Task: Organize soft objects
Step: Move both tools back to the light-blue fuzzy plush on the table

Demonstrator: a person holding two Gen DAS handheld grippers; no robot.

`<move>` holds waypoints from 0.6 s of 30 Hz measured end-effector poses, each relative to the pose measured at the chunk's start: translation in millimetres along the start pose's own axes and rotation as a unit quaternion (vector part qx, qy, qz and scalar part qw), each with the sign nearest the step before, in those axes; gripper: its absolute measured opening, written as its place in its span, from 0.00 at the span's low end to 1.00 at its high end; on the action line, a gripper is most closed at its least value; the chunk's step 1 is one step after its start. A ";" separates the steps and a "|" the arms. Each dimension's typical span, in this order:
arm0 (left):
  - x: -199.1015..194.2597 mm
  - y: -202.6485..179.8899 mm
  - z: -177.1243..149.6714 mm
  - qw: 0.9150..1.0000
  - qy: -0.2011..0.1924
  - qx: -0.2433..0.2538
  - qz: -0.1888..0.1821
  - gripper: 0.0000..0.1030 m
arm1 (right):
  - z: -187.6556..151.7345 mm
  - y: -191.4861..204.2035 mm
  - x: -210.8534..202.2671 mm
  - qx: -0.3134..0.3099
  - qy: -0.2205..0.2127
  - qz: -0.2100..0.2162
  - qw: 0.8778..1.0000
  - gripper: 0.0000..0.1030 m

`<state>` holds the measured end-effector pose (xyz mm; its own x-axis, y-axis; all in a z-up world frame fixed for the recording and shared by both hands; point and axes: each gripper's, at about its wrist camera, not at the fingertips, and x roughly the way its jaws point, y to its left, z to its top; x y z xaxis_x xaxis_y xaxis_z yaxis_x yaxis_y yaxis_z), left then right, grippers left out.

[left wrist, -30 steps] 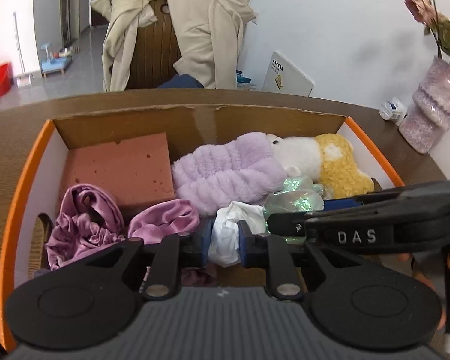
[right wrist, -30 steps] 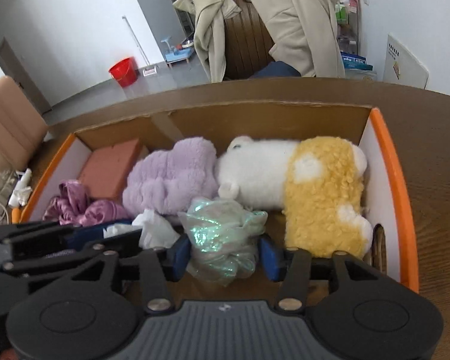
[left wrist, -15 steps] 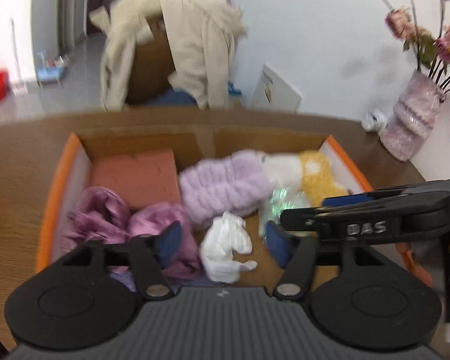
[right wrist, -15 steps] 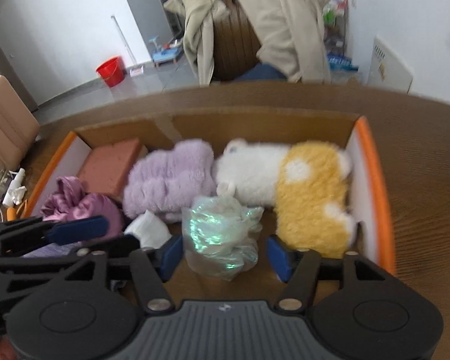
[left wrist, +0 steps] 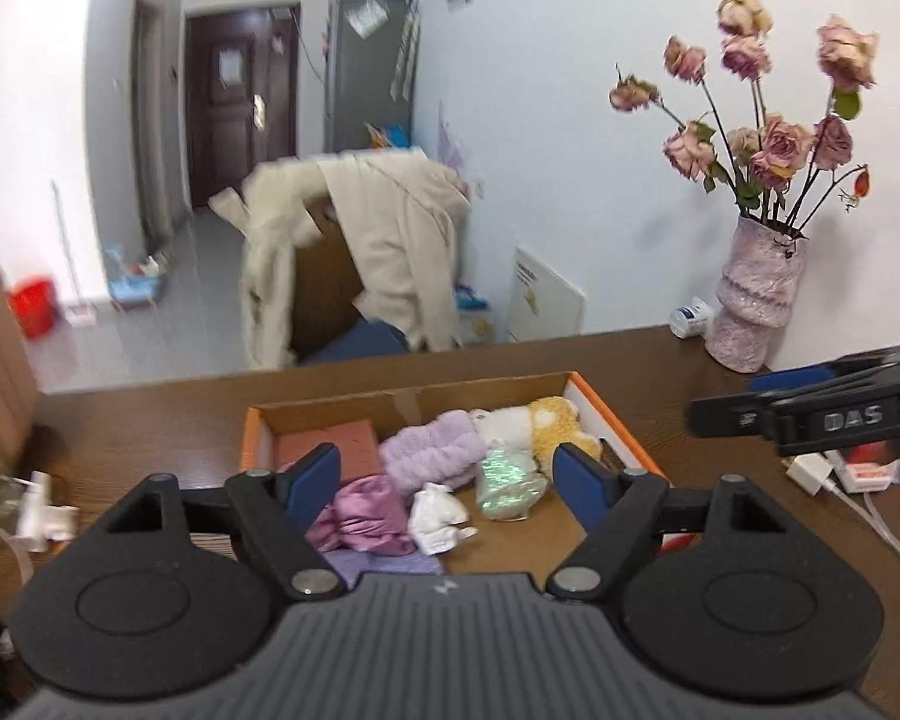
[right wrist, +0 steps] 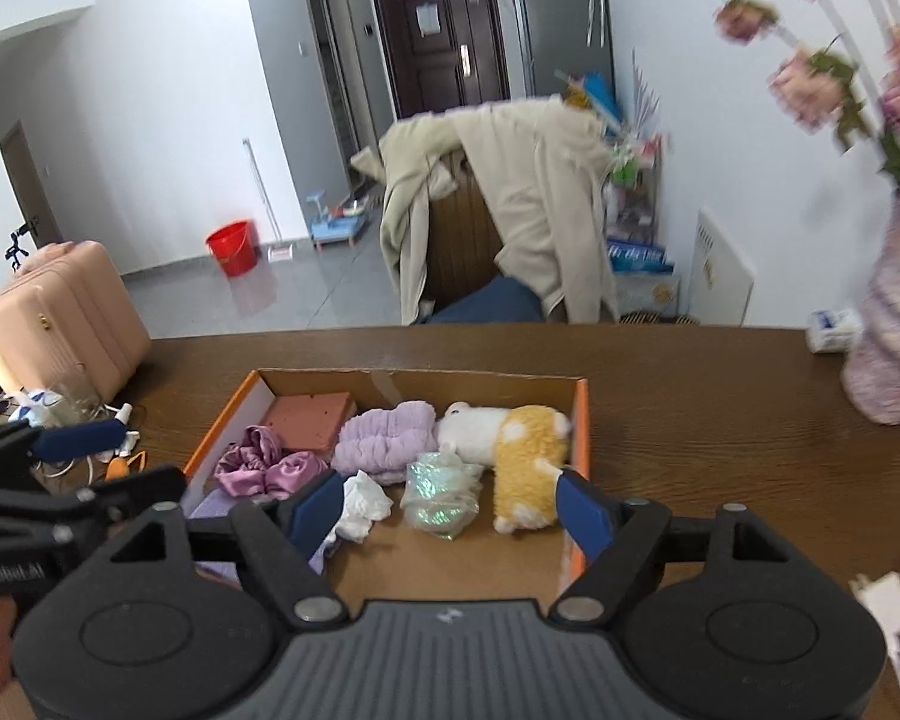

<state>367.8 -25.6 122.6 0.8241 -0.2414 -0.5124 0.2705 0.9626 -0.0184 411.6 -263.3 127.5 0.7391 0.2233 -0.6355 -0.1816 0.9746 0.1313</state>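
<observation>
An orange-rimmed cardboard box [right wrist: 582,420] [left wrist: 615,420] on the brown table holds the soft things. Inside lie a white cloth [right wrist: 363,504] [left wrist: 435,510], an iridescent bag [right wrist: 441,495] [left wrist: 510,477], a lilac fluffy band [right wrist: 384,438] [left wrist: 435,450], a white and yellow plush [right wrist: 519,450] [left wrist: 546,420], pink satin scrunchies [right wrist: 264,468] [left wrist: 366,513] and a pink sponge [right wrist: 309,417] [left wrist: 330,447]. My left gripper [left wrist: 447,483] and my right gripper [right wrist: 450,507] hover above and in front of the box. Both sets of jaws are opening, with nothing pinched between them.
A lilac vase [left wrist: 756,294] [right wrist: 894,336] with dried roses stands at the table's back right, a small white tub [left wrist: 690,315] beside it. White chargers and cables [left wrist: 840,474] lie right. A coat-draped chair [right wrist: 498,216] stands behind. Small clutter [right wrist: 78,414] sits left.
Both grippers let go, the left of the white cloth and the right of the iridescent bag. They opened wide and rose back from the box, which now looks smaller.
</observation>
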 end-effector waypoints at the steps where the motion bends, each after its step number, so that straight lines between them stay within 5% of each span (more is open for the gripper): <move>1: -13.2 -3.9 -7.3 1.000 -0.017 0.008 0.006 0.81 | -7.1 1.4 -12.2 -0.007 -0.014 -0.005 1.000 0.76; 5: -67.3 -13.2 -48.7 0.997 -0.080 0.005 0.016 0.89 | -51.2 12.6 -64.5 -0.036 -0.089 -0.029 0.995 0.86; 11: -148.2 -30.6 -125.0 0.985 -0.161 -0.018 0.055 1.00 | -137.4 27.0 -133.2 -0.070 -0.187 -0.005 0.980 0.93; 18: -194.3 -40.2 -202.1 0.982 -0.159 -0.034 0.094 1.00 | -228.1 38.7 -173.6 -0.054 -0.227 -0.021 0.972 0.99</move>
<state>96.2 7.6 49.4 0.9729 -0.0749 -0.2190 0.0741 0.9972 -0.0116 128.3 -268.5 69.4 0.9528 0.1926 -0.2345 -0.1944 0.9808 0.0156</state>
